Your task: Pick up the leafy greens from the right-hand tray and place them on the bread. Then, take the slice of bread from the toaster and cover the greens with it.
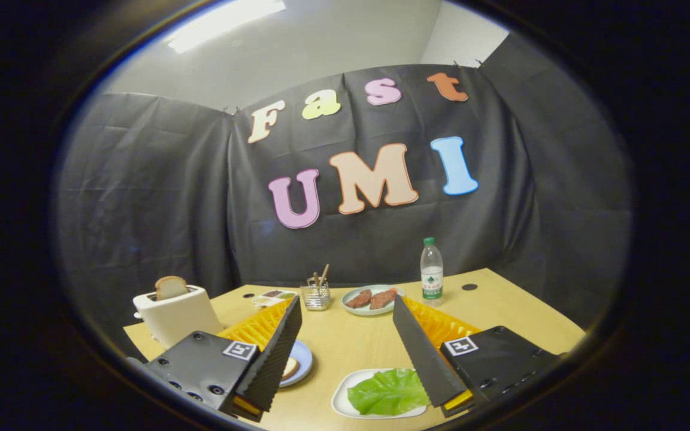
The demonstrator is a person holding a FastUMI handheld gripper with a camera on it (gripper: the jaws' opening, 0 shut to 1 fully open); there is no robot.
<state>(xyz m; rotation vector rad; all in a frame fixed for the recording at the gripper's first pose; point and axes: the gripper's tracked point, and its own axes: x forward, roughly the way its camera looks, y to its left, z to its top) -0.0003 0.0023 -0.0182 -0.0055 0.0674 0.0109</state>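
Observation:
My gripper point(347, 311) is open, held above the wooden table point(501, 311), with nothing between its fingers. A green lettuce leaf point(388, 392) lies on a white tray point(340, 400) low down, just inside the right finger point(423, 353). A slice of bread point(289, 368) rests on a light blue plate point(303, 358), mostly hidden behind the left finger point(273, 353). A white toaster point(176, 315) stands at the table's left edge, with a slice of bread point(170, 287) sticking up out of its slot.
Beyond the fingers sit a white plate point(372, 299) with two pieces of meat, a wire holder point(315, 294) with sticks, a small flat dish point(273, 296) and a water bottle point(432, 270). Black cloth walls close the table's far side.

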